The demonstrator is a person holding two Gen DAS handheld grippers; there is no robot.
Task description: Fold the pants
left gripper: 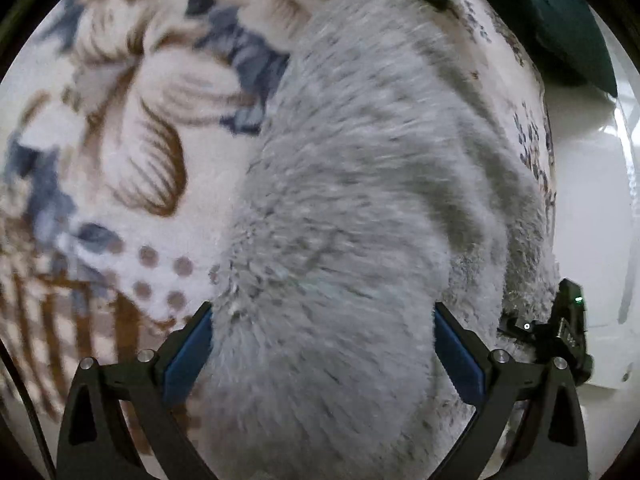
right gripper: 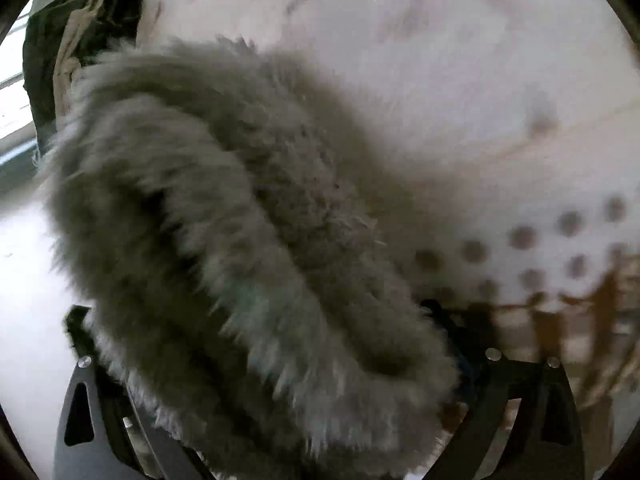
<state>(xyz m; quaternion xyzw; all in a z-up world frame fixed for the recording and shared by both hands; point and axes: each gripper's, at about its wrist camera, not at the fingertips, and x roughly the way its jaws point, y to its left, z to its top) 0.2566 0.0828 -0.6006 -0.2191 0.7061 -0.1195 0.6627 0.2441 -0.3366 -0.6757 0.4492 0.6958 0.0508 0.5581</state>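
Fluffy grey pants (left gripper: 360,200) lie lengthwise on a patterned blanket (left gripper: 120,140), running from between my left fingers to the far edge. My left gripper (left gripper: 322,324) is wide open, with its blue pads (left gripper: 190,352) on either side of the near end of the pants. In the right wrist view the grey pants (right gripper: 240,260) fill the left and centre and bulge between the fingers. My right gripper (right gripper: 260,336) stands wide with the fur between its jaws; the fingertips are buried, so the grip is unclear. The right gripper also shows in the left wrist view (left gripper: 560,328).
The blanket (right gripper: 480,100) is white with brown and blue flowers and dots. A dark green cushion (left gripper: 568,32) sits at the far right. Dark green and tan clothing (right gripper: 80,32) is piled beyond the pants. White floor (left gripper: 592,200) lies past the bed's edge.
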